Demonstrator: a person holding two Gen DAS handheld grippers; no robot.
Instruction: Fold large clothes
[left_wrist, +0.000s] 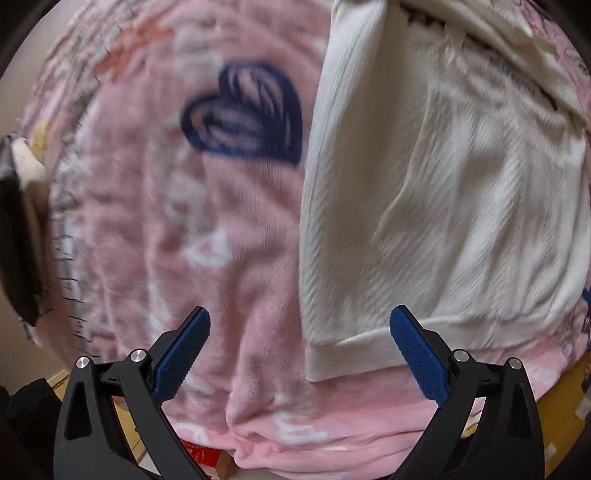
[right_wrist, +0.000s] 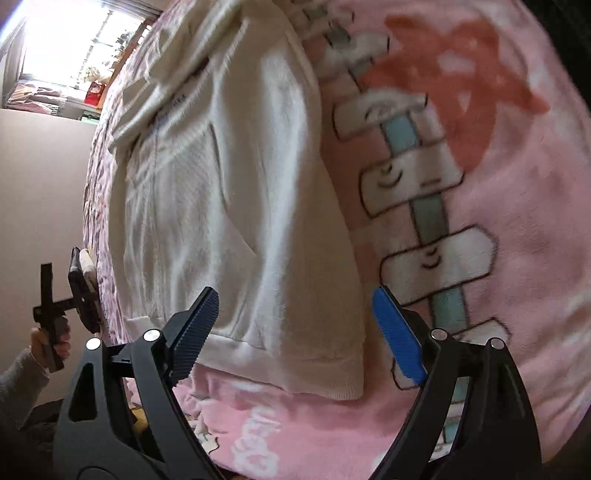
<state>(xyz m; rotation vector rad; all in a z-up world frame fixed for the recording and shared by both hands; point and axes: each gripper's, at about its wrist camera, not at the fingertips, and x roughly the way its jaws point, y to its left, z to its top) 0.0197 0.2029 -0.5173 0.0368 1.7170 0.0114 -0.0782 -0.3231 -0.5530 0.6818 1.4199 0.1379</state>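
my left tongs (left_wrist: 300, 354) and right tongs (right_wrist: 295, 334) both gape wide, empty, above the white sweater's (right_wrist: 229, 206) hem, spread flat on the pink blanket (left_wrist: 229, 240) near the bed's edge.

My left gripper (left_wrist: 299, 349) points down, jaws wide and empty; my right gripper (right_wrist: 295, 328) tilts downward, also wide open, nothing between its pads
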